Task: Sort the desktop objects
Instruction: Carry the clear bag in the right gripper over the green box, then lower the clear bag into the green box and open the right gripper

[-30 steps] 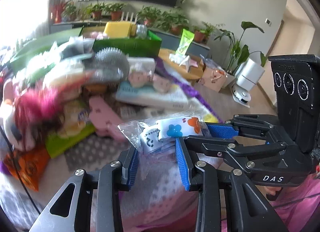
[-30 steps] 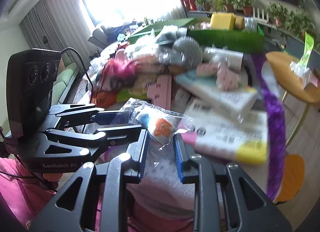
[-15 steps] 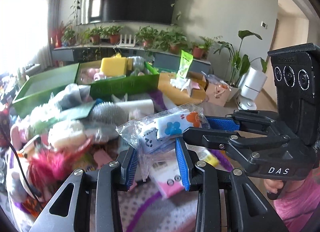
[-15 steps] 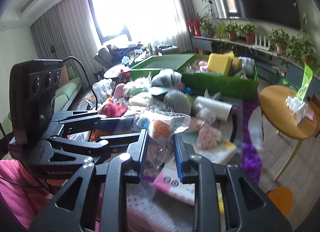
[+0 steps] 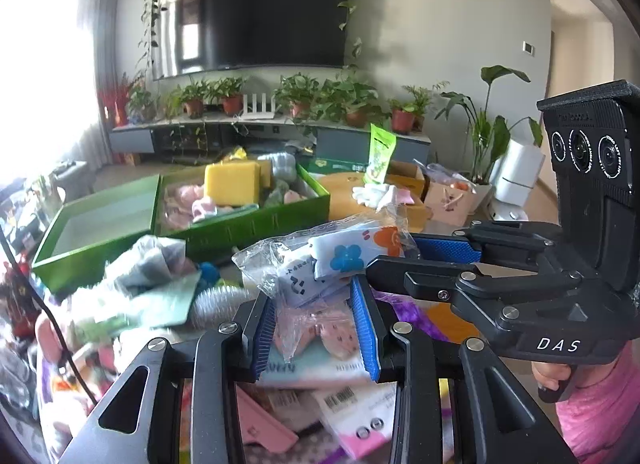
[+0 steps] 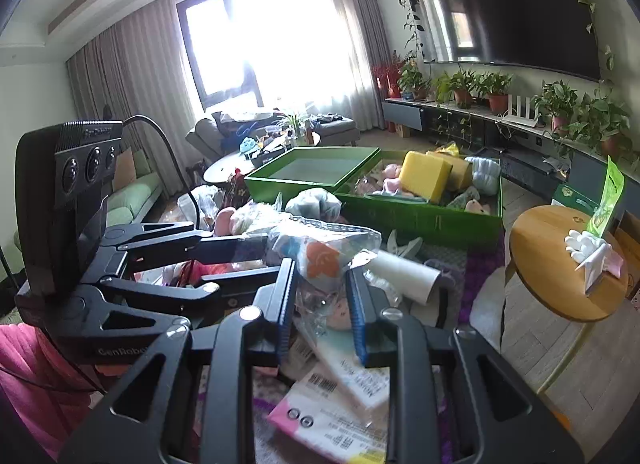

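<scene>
Clear plastic bag of printed socks point(image 5: 332, 260), held off the cluttered tabletop between both tools: left gripper point(image 5: 316, 328) clenched on the bag's loose lower film, right gripper point(image 5: 420, 260) clamped on its far end beside the orange-flower print. In the right wrist view the same bag point(image 6: 320, 252) sits between the right gripper point(image 6: 320, 304) pads, with the left gripper point(image 6: 240, 260) reaching in from the left.

Risks, as judged: each grip appears to hold thin, slippery film rather than the socks, so the film may slide out or tear if the two hands pull apart; a dropped bag would fall back into the pile.

Surroundings: green box point(image 5: 248, 220) beyond the bag, holding a yellow sponge point(image 5: 231, 183) and pink soft items, with the box's empty green lid point(image 5: 100, 224) to its left. Between bag and box lie a crumpled grey cloth point(image 5: 152, 260) and a white roll point(image 6: 404, 274); flat packets with barcodes point(image 6: 344, 388) lie beneath. A round wooden side table point(image 6: 552, 264) stands apart on the right.
</scene>
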### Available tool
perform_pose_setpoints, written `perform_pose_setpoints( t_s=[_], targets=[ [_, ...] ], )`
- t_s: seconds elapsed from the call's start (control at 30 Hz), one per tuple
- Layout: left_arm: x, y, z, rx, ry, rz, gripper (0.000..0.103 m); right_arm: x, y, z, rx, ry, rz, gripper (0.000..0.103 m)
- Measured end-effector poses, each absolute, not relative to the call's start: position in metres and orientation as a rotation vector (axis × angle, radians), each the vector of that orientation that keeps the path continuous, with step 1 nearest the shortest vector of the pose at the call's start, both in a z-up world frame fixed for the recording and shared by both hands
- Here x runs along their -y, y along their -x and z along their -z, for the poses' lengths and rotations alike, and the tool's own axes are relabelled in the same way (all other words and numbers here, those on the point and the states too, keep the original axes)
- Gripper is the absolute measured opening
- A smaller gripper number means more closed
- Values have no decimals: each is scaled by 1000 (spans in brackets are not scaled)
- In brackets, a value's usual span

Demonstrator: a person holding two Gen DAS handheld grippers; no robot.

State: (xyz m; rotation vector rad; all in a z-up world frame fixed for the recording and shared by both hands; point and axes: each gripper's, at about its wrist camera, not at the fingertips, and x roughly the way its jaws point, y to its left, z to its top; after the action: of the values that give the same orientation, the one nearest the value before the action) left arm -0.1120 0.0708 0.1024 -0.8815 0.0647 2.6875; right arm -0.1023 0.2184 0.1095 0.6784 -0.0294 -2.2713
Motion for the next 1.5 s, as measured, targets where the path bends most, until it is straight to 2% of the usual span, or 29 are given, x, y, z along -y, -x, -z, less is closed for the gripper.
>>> perform_pose_setpoints(
  t_s=[0.83,1.5],
  targets=[
    [-89,214,-123,-112,835,-2673,35,-247,204,-129,105,-630,2248,27],
    [-103,304,-92,-142,957,-2656,35,-259,296,-98,181,-713,2211,27]
  ],
)
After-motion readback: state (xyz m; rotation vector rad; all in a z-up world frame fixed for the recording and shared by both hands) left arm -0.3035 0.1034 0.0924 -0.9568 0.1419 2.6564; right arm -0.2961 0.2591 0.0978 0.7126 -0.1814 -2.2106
